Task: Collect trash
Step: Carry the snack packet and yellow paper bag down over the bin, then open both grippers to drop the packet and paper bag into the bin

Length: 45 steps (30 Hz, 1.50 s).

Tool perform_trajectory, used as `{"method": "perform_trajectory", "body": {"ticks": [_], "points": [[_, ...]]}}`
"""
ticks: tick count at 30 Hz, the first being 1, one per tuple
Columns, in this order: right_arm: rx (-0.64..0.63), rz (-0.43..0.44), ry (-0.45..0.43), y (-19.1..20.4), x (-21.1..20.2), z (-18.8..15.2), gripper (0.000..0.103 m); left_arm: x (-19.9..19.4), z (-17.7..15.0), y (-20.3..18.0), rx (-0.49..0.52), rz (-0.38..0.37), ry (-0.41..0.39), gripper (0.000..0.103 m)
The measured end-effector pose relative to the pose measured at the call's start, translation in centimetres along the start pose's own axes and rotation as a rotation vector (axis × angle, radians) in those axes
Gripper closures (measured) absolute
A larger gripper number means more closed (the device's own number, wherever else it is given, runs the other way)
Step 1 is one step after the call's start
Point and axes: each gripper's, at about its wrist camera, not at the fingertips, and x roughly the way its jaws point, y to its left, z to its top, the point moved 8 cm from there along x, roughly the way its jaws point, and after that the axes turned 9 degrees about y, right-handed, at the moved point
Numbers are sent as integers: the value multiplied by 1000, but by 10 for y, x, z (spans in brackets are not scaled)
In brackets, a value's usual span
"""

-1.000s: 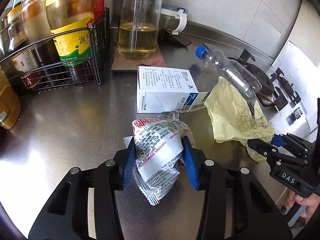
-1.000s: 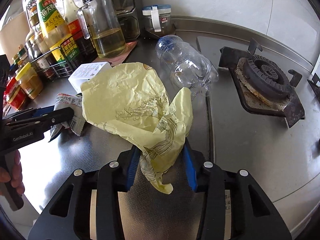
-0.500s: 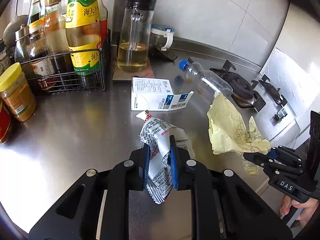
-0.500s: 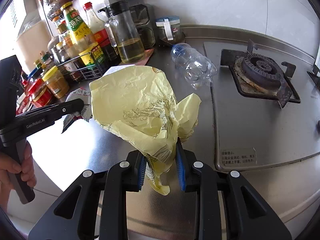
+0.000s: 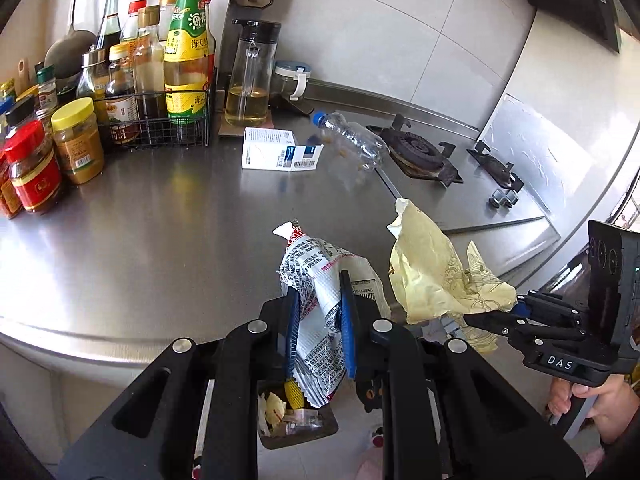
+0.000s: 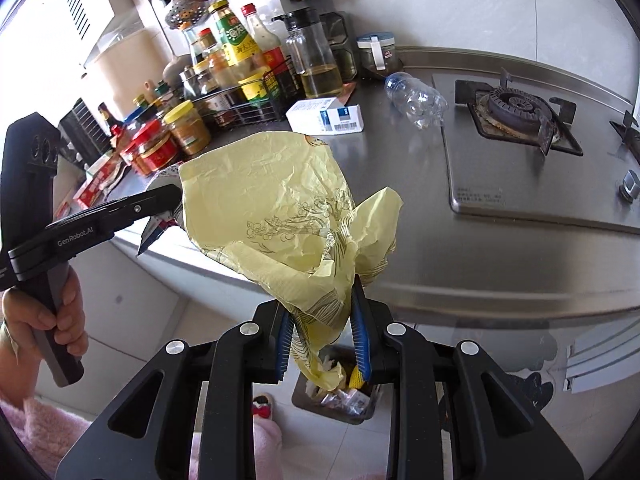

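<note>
Two hand-held grippers off the bench [image 5: 140, 248] edge, left hand-held gripper [image 5: 319, 332] clamped on printed foil wrapper [image 5: 316, 280], right hand-held gripper [image 6: 323, 344] clamped on crumpled yellow bag [image 6: 280, 216], both above floor trash bin [image 6: 334, 396]

Wrapper [image 5: 320, 300] between left gripper [image 5: 319, 334] pads: silver, red-trimmed, dense black print. Bag [image 6: 280, 216] in right gripper [image 6: 322, 346]: pale yellow, dark line drawing. Pads [image 6: 361, 346] blue, finger arms black. Beyond tips: box [image 6: 326, 118] white with blue panel, barcode; bottle [image 5: 352, 144] clear, blue cap.
</note>
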Motion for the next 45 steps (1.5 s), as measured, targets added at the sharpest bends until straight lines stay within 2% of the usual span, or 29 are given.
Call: {"method": "perform_trajectory", "body": {"ticks": [5,10,16,19,24,32,39,45], "points": [[-4,25,79,7,6,-48,76,-7,-47,-8,2,-14,43,86],[33,20,186,-1,32,-96,76,12,-94,-2,-9,-5,135,87],[90,-20,314,-18,84,-135,76,59,-135,16,-57,7,253,86],[187,-27,366,-32,117,-151,76,90,-148,23,-97,-7,293,87],[233,-62,452,-43,174,-178,76,140,-166,35,-162,-17,358,87],[273,-73,569,-52,248,-203,76,201,-191,51,-213,-13,426,87],[329,-102,618,-63,297,-216,76,251,-214,57,-219,-18,511,87],[318,-110,658,-67,329,-224,76,286,-237,66,-239,-41,600,86]]}}
